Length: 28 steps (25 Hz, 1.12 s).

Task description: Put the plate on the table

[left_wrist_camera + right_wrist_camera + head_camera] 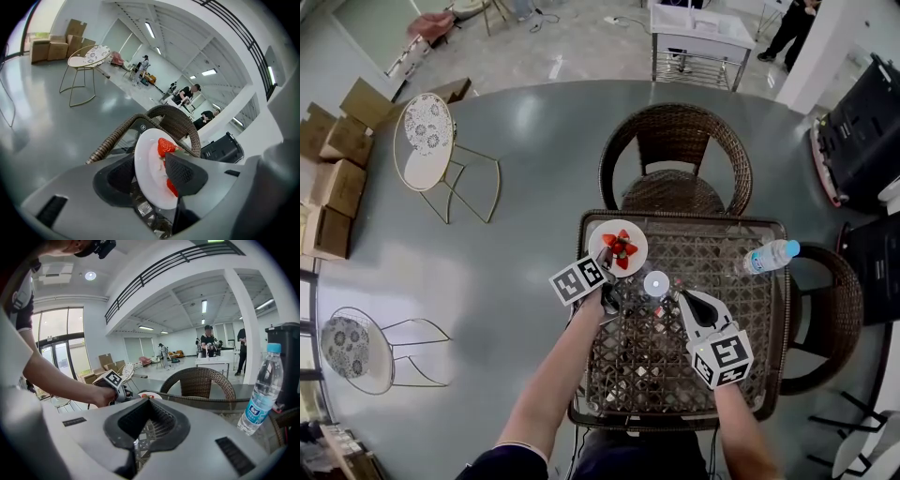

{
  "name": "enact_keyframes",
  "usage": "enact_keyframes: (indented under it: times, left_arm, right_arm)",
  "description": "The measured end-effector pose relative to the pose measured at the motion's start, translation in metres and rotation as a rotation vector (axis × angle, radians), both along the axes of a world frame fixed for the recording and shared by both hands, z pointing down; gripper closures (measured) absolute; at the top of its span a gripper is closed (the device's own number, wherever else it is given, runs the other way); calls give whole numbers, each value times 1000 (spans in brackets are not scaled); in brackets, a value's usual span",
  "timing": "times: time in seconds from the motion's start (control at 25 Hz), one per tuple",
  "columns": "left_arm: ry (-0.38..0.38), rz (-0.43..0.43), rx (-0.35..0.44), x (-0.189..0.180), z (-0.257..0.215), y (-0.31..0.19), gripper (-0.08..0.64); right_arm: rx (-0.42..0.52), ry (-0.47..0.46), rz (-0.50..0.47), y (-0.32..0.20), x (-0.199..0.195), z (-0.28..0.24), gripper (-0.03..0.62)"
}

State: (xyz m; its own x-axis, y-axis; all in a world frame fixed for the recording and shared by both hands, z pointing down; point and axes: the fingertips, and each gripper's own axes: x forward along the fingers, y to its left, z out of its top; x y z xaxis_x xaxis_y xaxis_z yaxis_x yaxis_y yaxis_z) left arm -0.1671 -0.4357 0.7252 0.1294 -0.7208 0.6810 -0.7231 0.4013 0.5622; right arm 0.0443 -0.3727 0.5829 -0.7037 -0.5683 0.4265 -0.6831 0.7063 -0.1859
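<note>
table right-middle: open | obstacles: plate far-left, bottle far-right

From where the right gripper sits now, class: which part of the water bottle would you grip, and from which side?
Probably the body of the water bottle, around its label, coming in level from the side of the right gripper. It stands upright, tall and round, so jaws either side of the body should hold it steadily.

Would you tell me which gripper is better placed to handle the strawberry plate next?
The left gripper. Its open jaws straddle the rim of the plate at the corner of the table, so it can probably regrip or back off directly. The right gripper, jaws together, sits apart from the plate.
</note>
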Motion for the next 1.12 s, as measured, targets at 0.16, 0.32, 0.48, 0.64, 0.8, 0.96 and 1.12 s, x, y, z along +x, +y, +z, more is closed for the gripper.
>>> enact_keyframes:
  times: [0.16, 0.32, 0.48, 0.64, 0.8, 0.96, 1.12]
  left_arm:
    - [-67, 58, -16, 1, 1, 4, 370]
    - [-142, 125, -44, 1, 4, 7, 370]
    - [-185, 162, -53, 0, 3, 10, 370]
    - [-197, 202, -21, 4, -14, 15, 371]
    - [-231, 318, 73, 21, -43, 28, 373]
    - [-295, 417, 172, 36, -79, 48, 375]
    - [-344, 502, 263, 52, -120, 72, 430]
  right_arm:
    - [0, -4, 3, 2, 0, -1, 588]
    - [0, -4, 6, 3, 0, -1, 588]
    - [0, -9, 5, 4, -1, -1, 588]
    - [8, -19, 3, 2, -4, -9, 588]
    - [33, -36, -3, -2, -9, -22, 588]
    - [68, -54, -12, -3, -19, -40, 588]
    - [97, -72, -21, 2, -28, -58, 588]
